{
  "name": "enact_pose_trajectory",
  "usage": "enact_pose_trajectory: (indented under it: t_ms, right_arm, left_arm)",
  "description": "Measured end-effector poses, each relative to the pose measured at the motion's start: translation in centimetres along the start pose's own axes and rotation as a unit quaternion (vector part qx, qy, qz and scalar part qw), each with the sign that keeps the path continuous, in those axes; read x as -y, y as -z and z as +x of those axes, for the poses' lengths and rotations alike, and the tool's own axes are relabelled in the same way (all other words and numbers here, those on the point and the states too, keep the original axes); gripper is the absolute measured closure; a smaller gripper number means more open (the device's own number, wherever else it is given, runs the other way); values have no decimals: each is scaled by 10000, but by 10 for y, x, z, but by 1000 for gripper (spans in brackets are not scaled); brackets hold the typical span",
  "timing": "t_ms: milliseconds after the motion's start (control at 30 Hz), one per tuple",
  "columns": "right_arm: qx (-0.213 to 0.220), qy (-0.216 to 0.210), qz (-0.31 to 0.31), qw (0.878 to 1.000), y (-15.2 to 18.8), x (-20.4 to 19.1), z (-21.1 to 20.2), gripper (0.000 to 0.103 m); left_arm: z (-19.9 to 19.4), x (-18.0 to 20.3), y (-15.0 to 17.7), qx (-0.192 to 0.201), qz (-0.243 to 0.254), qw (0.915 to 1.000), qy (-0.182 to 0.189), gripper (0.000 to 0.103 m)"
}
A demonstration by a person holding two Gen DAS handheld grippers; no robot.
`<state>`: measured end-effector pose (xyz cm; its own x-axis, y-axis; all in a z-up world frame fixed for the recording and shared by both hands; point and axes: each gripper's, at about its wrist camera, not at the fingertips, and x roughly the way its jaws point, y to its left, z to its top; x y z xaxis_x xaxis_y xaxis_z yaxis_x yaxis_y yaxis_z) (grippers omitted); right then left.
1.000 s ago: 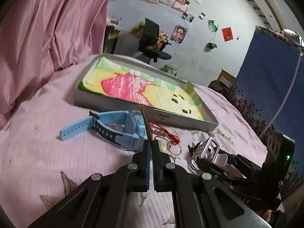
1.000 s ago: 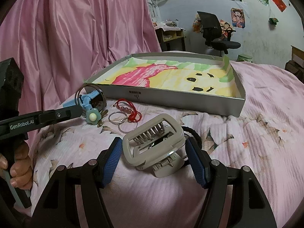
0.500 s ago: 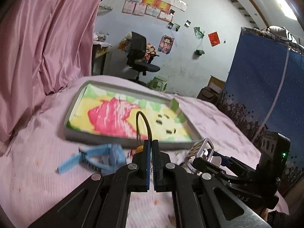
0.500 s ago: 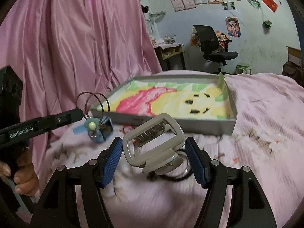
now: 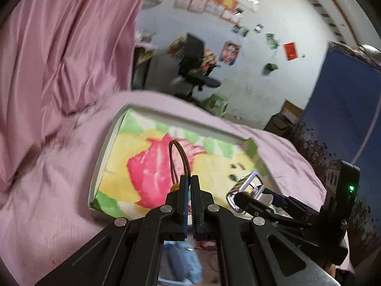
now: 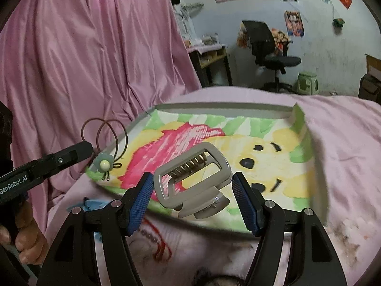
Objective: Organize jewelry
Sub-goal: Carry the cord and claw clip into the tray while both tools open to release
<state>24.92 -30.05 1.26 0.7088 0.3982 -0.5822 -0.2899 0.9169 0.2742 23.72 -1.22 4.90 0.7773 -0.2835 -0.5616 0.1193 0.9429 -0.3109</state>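
Observation:
My left gripper (image 5: 189,178) is shut on a brown hair tie (image 5: 175,141), whose double loop stands up above the fingertips. In the right wrist view that hair tie (image 6: 104,164) shows a pale green flower bead, hanging at the left gripper (image 6: 88,147) over the tray's near left corner. My right gripper (image 6: 193,181) is shut on a grey hair claw clip (image 6: 215,157), held off the bed above the tray's front edge. The same clip (image 5: 256,175) shows to the right in the left wrist view. The shallow grey tray (image 6: 226,106) is lined with a bright cartoon drawing.
A blue watch (image 5: 181,262) and a red cord (image 6: 162,245) lie on the pink bedspread below the grippers. A pink curtain (image 6: 95,47) hangs at the left. An office chair (image 6: 269,47) and a green stool (image 6: 307,81) stand beyond the bed. A hand (image 6: 26,238) grips the left handle.
Both grippers have risen and moved forward from the bedspread to over the tray's front, carrying the hair tie and the claw clip. The watch and red cord stayed on the bed.

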Motion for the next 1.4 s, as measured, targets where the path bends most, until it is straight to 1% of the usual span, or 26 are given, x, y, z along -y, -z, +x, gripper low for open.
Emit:
enact_pose_trajectory:
  t_ms: [100,233,300,367,433,500,567,633,700,800,833,867,900,933,967,1000,1033,1067,1133,1200,1233,1300,1367,1400]
  right_arm:
    - [-289,110,-8,9995,2,-1,19,40]
    - [-445,167,-27,9989,7,-1,26,40]
    - [-503,166,-38,9986,8,-2,29,40]
    - [-525,206,-55,9984,10,-1,27,40]
    - [-445,249,-56,9987,11,-1,22,38]
    - [-286,282,-32,9992,11,-1,12,29]
    - [-122,313,-4,9994,12,-1,0,29]
    - [101,362,7,9993,14,-2,-17,23]
    - [375,405,47,9985,19,-3,-37,14]
    - [670,498,81,9965,26,-4,-63,12]
    - [749,518,79,9958,27,-4,-70,11]
    - [807,536,73,9953,28,-4,-76,8]
    - [909,587,54,9941,32,-6,-86,5]
    - [968,610,42,9934,34,-7,-91,5]
    - [1046,637,9,9925,38,-9,-99,4]
    - [1113,674,-15,9915,40,-10,-105,4]
    - [1171,701,-40,9906,43,-12,-111,4]
    - [1218,712,-65,9900,45,-12,-116,4]
    - [1355,772,-121,9877,50,-17,-127,4]
    - [1519,789,-161,9851,56,-21,-137,4]
    - [1569,804,-177,9842,58,-24,-141,4]
    - [1709,831,-244,9815,65,-29,-151,2]
    - [1816,904,-320,9787,71,-35,-159,1]
    - [1870,938,-356,9772,75,-37,-162,1]
  left_arm:
    - [18,-14,3,-390,-219,9990,-83,100]
    - [29,-21,11,-693,-270,9969,-268,100]
    - [29,-21,15,-743,-261,9965,-287,100]
    - [23,-20,19,-653,-218,9972,-286,100]
    - [18,-19,20,-605,-213,9976,-259,100]
    - [12,-19,22,-549,-189,9980,-265,100]
    - [2,-17,26,-421,-154,9987,-249,100]
    - [-7,-16,29,-325,-136,9992,-206,100]
    - [-15,-15,33,-243,-95,9995,-168,100]
    - [-29,-10,42,-94,46,9998,-175,98]
    - [-35,-9,46,-47,99,9998,-167,95]
    - [-40,-8,50,10,130,9998,-158,92]
    - [-45,-8,53,66,141,9998,-152,81]
    - [-49,-8,56,127,143,9997,-168,62]
    - [-56,-8,61,248,146,9994,-216,50]
    - [-61,-8,63,357,151,9989,-246,32]
    - [-69,-7,67,580,175,9978,-282,32]
    - [-75,-7,70,679,215,9970,-305,32]
    - [-82,-4,74,730,263,9964,-340,32]
    - [-93,-3,80,882,303,9950,-369,31]
    - [-97,-2,83,953,324,9942,-377,26]
    - [-108,-1,90,1139,375,9918,-433,23]
    - [-115,3,97,1250,485,9898,-478,21]
    - [-117,4,99,1274,529,9892,-494,19]
